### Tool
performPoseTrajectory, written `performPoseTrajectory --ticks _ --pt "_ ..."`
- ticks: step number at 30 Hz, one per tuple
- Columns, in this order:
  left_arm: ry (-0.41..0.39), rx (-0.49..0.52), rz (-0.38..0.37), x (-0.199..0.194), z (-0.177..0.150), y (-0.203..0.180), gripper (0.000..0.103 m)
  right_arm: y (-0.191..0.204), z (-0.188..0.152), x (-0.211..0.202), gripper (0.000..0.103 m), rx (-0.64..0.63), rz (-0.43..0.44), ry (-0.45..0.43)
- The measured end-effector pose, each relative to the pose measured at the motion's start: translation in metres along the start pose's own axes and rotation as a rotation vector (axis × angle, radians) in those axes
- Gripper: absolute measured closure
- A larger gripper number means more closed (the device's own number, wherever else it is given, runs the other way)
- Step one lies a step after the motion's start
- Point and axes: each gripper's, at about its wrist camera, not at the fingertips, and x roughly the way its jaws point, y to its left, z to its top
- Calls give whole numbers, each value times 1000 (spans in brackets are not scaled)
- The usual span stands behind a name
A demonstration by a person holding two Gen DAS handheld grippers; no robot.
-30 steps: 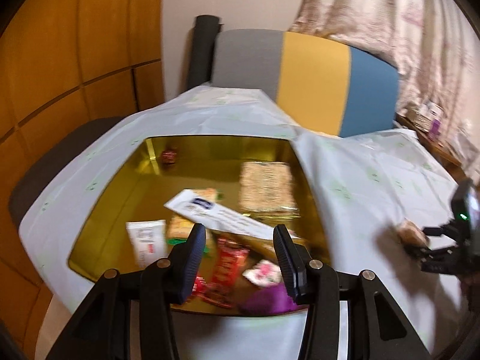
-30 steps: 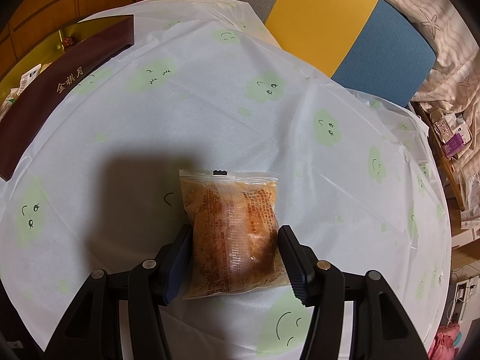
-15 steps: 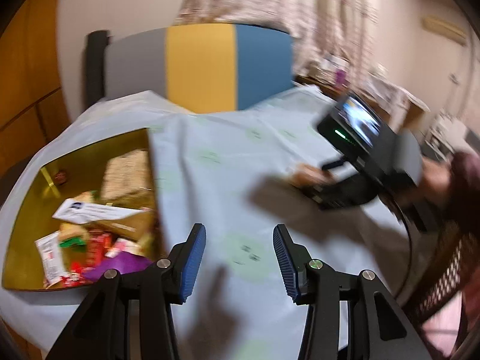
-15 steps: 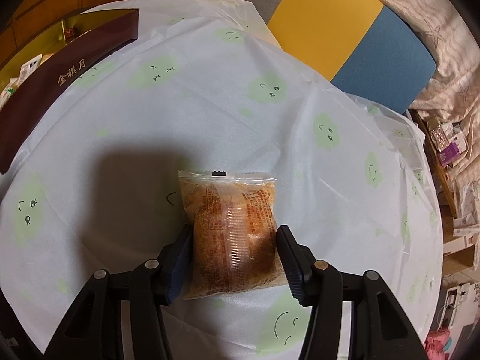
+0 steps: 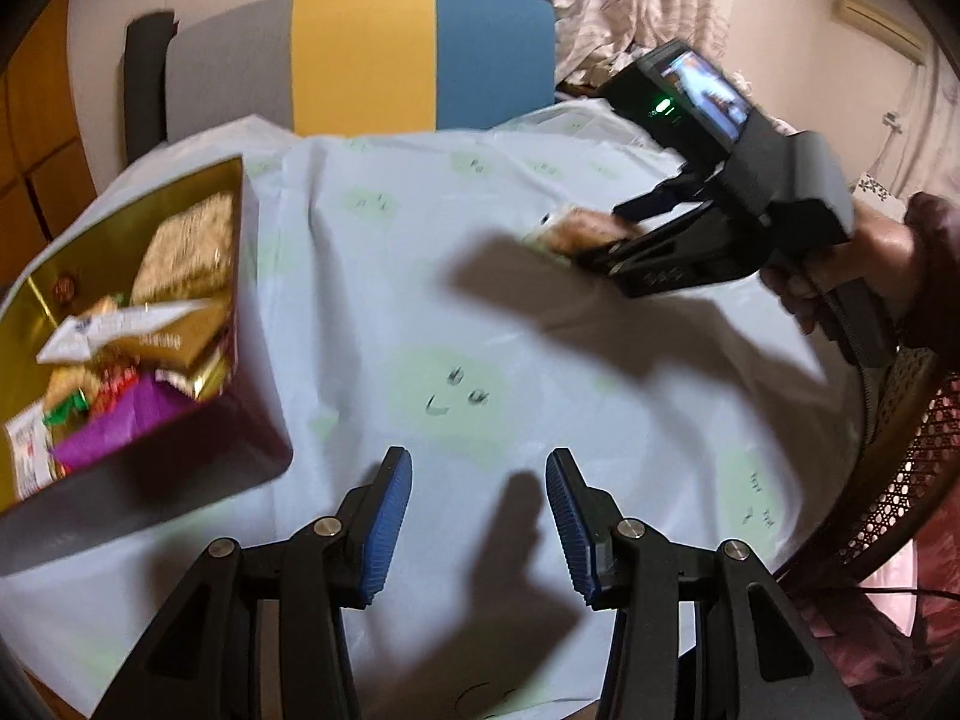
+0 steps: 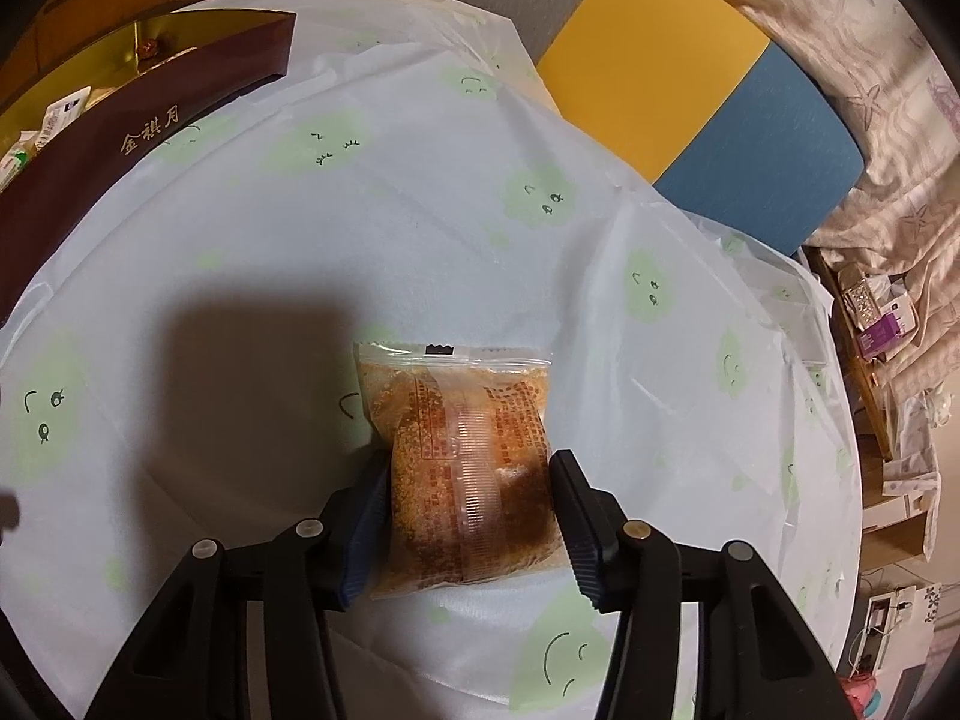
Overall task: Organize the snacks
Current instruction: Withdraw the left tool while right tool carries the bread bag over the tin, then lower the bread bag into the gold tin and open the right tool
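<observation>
I am looking down the right gripper [image 6: 468,516] at a clear-wrapped pastry packet [image 6: 465,468] that is lying flat on the pale tablecloth [image 6: 288,228] with its sealed edge pointing away from me. The packet is sitting between the two fingers and they are pressing in on its sides, so I am grasping the packet while it is resting on the cloth.

From the left wrist view, the left gripper [image 5: 477,525] is hanging over a bare stretch of cloth near the close edge of the table, its blue-padded fingers [image 5: 384,522] standing apart with nothing between them. To its left the gold-lined snack box [image 5: 252,420] is sitting with assorted wrapped snacks piled inside. Far to the right I am seeing the right gripper [image 5: 591,240] from outside, held in a hand [image 5: 840,276], with the packet [image 5: 576,231] at its tips. A grey, yellow and blue chair back [image 5: 360,60] is standing beyond the table.
</observation>
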Motion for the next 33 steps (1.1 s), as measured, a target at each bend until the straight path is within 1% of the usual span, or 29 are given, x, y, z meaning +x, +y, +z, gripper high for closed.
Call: performPoseTrajectory --ticks 6,11,12,14,18,23,27,33 --pt "-20 -16 -2 0 -7 6 56 -5 2 2 50 38 25 8" --pt "-31 -18 2 1 -7 8 56 -11 8 2 51 86 49 46" --pt "-32 -17 5 0 -8 8 56 -13 10 3 51 103 59 53" --pt "-40 -15 11 -5 -10 7 56 -16 14 0 51 149 111 53" --pt "-49 -30 9 -10 -12 10 56 -10 27 -12 51 169 187 23" --pt "-56 -37 8 -9 -8 12 56 13 51 -26 51 146 269 -22" --pt "-65 -46 9 -12 -9 16 56 37 67 -39 51 113 308 -57" --pt "-73 -63 9 -13 -8 20 56 60 95 -54 51 61 367 -114"
